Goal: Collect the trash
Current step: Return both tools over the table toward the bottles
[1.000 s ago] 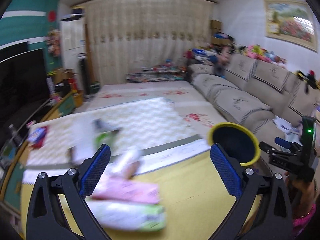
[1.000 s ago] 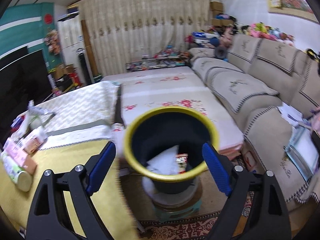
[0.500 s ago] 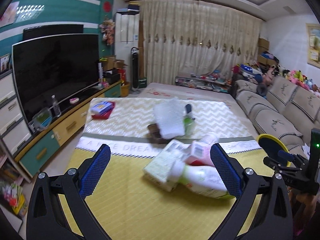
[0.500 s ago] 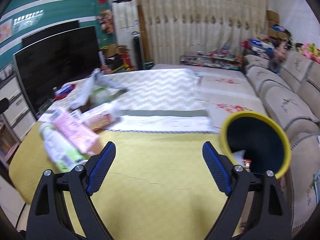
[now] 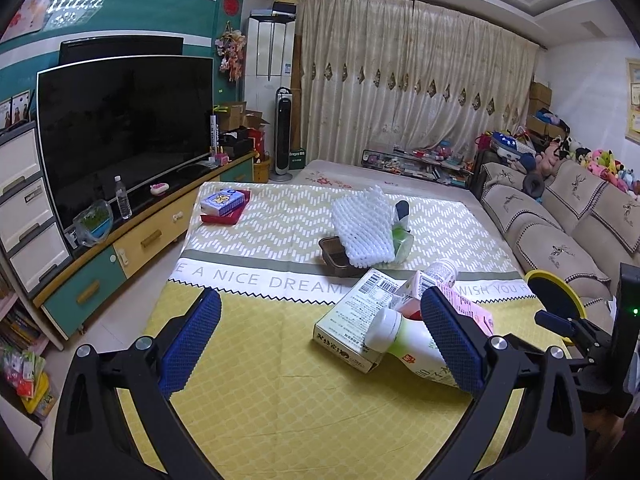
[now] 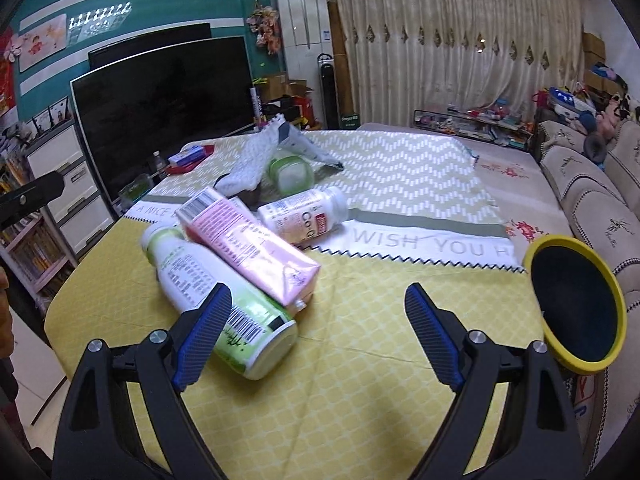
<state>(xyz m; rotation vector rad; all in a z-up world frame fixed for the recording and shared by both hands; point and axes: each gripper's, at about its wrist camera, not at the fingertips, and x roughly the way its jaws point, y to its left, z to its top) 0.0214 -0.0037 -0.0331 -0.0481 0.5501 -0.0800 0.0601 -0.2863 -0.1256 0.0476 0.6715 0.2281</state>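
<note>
Trash lies in a pile on the yellow-green tablecloth [image 5: 280, 392]: a green-and-white bottle [image 6: 216, 292] on its side, a pink carton [image 6: 248, 248] across it, a white jar [image 6: 304, 216], a beige box [image 5: 352, 316], a white foam net [image 5: 364, 228] over a brown tray [image 5: 332, 256]. A black bin with a yellow rim [image 6: 576, 304] stands at the table's right edge. My left gripper [image 5: 320, 344] is open and empty, left of the pile. My right gripper [image 6: 316, 340] is open and empty, its left finger over the bottle's base.
A blue box on a red tray [image 5: 224, 208] sits at the table's far left. A TV [image 5: 120, 132] on a low cabinet stands left. A beige sofa [image 5: 560, 232] runs along the right. The right gripper's body [image 5: 592, 344] shows in the left wrist view.
Both views swung left from the bin to the table. The pile now sits closer in the right wrist view. Both grippers stayed open.
</note>
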